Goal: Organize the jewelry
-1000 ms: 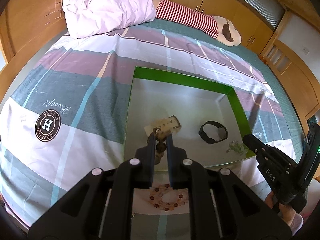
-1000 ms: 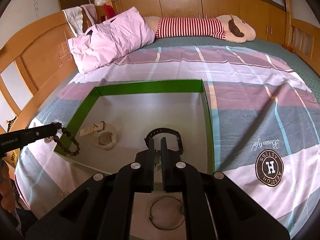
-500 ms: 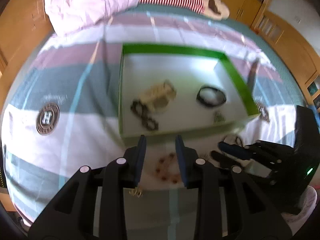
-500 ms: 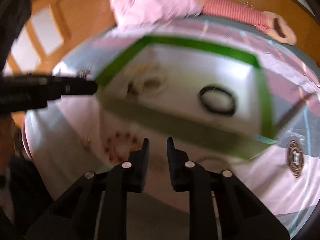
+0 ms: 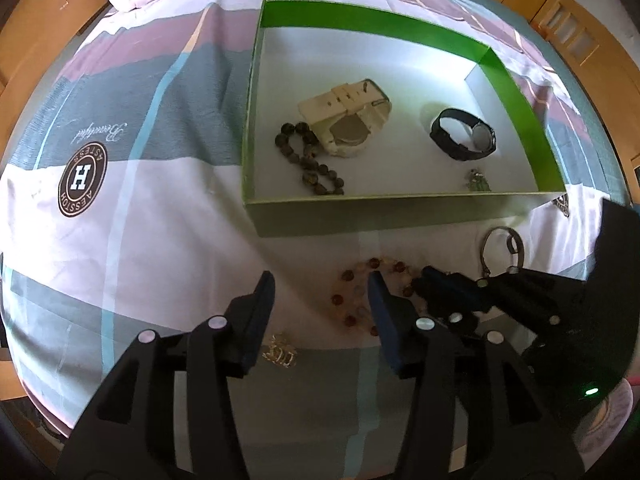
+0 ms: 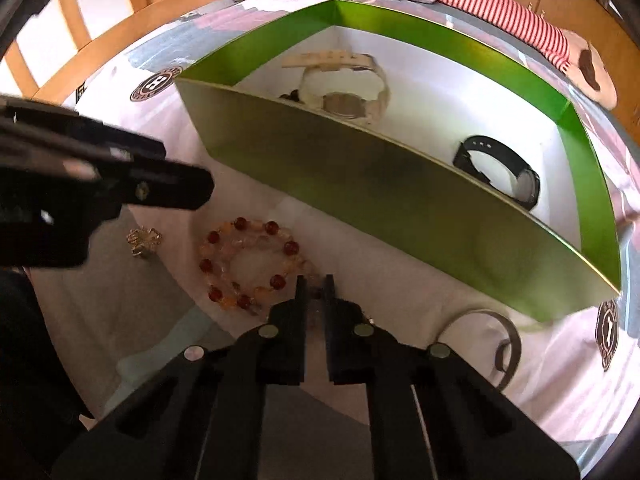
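Dark beads [image 5: 310,159] got dropped in the box [image 5: 400,216], so left gripper [image 5: 320,294] hangs apart, empty. Right gripper [image 6: 315,285] is nearly together at the amber bracelet [image 6: 250,264]; can't tell if it's pinched. Charm [image 6: 143,242] and ring [image 6: 486,338] still outside; two watches already in.

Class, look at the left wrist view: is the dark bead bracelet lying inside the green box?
Yes, the dark bead bracelet lies on the white floor of the green box.
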A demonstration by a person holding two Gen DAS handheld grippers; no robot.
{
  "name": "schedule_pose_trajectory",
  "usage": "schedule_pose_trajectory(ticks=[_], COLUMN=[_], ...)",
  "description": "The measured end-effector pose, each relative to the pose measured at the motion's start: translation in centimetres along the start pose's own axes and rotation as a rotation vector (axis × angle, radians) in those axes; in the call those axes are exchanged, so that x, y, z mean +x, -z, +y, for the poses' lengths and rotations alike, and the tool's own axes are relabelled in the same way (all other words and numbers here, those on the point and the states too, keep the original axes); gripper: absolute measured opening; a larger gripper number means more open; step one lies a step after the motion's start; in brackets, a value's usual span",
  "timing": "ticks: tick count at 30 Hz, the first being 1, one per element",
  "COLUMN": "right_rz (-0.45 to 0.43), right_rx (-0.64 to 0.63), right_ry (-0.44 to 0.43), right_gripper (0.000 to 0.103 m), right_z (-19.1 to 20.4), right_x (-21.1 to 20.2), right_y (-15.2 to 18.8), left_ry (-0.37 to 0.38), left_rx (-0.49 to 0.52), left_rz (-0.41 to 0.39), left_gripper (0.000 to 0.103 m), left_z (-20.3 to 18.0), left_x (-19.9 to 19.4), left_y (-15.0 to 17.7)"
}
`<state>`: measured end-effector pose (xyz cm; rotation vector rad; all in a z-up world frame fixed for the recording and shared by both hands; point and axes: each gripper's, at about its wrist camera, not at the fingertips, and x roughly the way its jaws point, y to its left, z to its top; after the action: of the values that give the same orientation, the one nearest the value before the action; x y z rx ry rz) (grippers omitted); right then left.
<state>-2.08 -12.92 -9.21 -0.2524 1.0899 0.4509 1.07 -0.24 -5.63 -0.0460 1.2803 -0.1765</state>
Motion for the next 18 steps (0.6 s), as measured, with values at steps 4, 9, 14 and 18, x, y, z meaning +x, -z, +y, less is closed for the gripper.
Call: schedule_pose_trajectory(ticks=[4,9,14,18], right_rz=[-0.007,-0.116,-0.129,-0.053], right_rx=[0.051,0.14,0.159,0.226], right_ry=[0.013,-0.144,-0.096,-0.032], right_gripper=[0.007,0.007,0.007,0.007], right_z=[-1.6,-3.8,-4.8,-6.1], right_x=[-1.7,-5.4,-6.5,-4.7], right_y=[-0.1,-0.2,-0.1,-0.1], left_ry=[-0.015,-0.011,-0.001,0.019], left_rx=[-0.009,-0.011,0.0,0.035], left_rz=[0.025,0.041,0.048,0.061], left_gripper=[0.049,0.049,0.049,0.05], left_z=[0.3,0.1,-0.4,-1.7], left_x=[0.9,1.5,1.8,2.2], left_y=[0.1,0.1,0.1,0.4])
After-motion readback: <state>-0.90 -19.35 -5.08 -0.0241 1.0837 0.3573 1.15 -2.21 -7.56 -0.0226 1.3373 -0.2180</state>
